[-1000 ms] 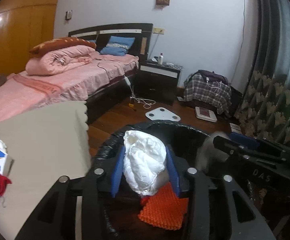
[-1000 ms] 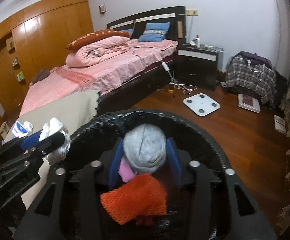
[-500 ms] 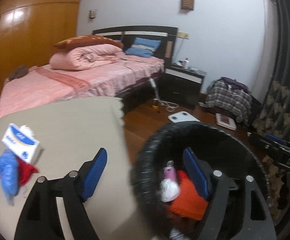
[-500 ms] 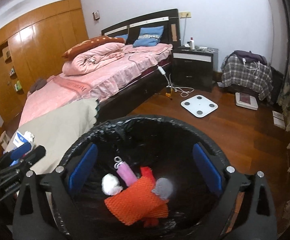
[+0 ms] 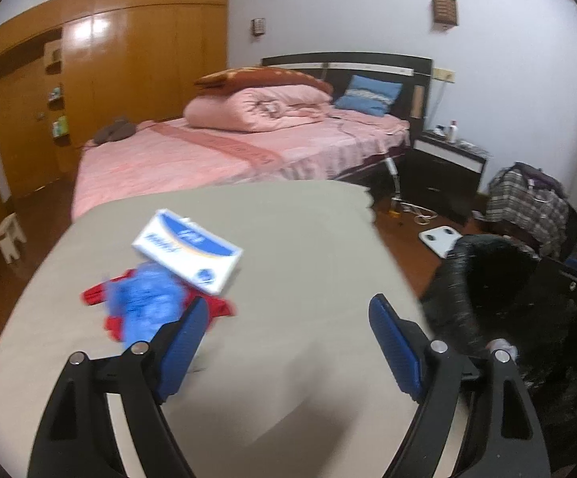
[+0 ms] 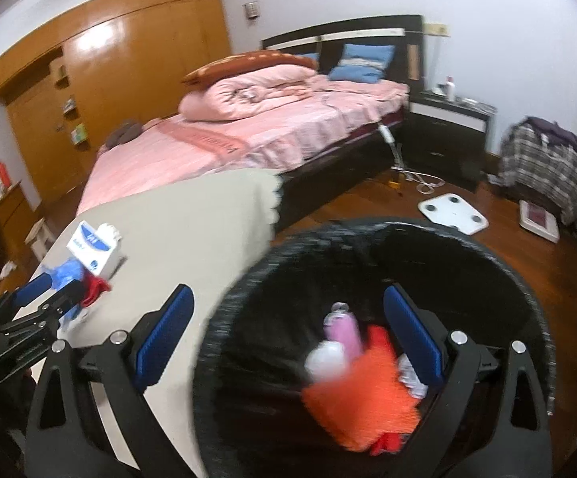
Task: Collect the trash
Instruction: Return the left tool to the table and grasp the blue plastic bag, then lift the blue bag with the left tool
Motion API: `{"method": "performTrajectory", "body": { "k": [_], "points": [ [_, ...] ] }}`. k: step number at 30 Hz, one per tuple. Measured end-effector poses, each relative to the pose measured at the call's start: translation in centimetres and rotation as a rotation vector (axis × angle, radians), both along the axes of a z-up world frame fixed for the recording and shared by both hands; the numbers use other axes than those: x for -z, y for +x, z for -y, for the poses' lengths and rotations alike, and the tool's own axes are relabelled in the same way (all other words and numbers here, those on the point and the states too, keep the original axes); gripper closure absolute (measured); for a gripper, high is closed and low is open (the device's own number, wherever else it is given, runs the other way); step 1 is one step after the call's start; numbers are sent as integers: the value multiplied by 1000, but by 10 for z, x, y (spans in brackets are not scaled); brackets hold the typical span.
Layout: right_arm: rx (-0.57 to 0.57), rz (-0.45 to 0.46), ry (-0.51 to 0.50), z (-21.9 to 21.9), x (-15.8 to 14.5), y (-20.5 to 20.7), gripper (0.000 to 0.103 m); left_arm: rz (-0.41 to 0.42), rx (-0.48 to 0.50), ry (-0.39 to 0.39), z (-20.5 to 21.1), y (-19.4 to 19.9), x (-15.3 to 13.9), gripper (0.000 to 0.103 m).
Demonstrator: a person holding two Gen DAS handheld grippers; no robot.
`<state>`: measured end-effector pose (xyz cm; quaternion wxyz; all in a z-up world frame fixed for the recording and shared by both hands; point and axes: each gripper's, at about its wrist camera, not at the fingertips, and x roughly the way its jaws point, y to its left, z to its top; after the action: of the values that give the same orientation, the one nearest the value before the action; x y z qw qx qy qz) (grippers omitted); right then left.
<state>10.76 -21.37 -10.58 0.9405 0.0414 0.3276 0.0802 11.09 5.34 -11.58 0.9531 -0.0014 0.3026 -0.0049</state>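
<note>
My left gripper (image 5: 288,342) is open and empty above the beige table (image 5: 308,247). Ahead on its left lie a blue crumpled piece (image 5: 145,306) on a red scrap (image 5: 97,294) and a white-and-blue tissue box (image 5: 189,251). My right gripper (image 6: 288,334) is open and empty over the rim of the black-lined bin (image 6: 468,247). In the bin lie an orange mesh piece (image 6: 360,402), a pink bottle (image 6: 344,326), a white wad (image 6: 324,358) and a grey wad (image 6: 410,376). The left gripper also shows in the right wrist view (image 6: 45,294).
The bin (image 5: 495,279) stands right of the table. A pink bed (image 5: 248,147) lies behind, with a black nightstand (image 5: 444,175), a white scale (image 5: 440,239) on the wood floor and a plaid bag (image 5: 527,199). Wooden wardrobes (image 5: 109,71) line the left wall.
Both grippers opened and dropped their wads, white and grey, into the bin. The left gripper then swung left over the table toward the blue and red trash. The right shifted left over the bin's rim.
</note>
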Motion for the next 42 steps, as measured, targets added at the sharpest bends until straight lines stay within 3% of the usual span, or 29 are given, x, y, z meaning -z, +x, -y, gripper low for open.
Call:
{"method": "performTrajectory", "body": {
  "k": [9,17,36,39,42],
  "points": [
    [-153,-2,-22,-83,5,20,9,-6,-125,29,-66,-5,8,22],
    [-200,-24,-42,-129,18,45,9,-22,-165,16,-96,15,17,22],
    [-177,-60,-60,-142,39,75,9,-80,-164,-12,-100,62,43,22],
    [-177,-61,-61,-141,40,75,9,-96,-149,-18,-98,67,46,31],
    [-178,-61,-70,-143,42,74,9,-109,-131,-25,-95,70,49,49]
  ]
}}
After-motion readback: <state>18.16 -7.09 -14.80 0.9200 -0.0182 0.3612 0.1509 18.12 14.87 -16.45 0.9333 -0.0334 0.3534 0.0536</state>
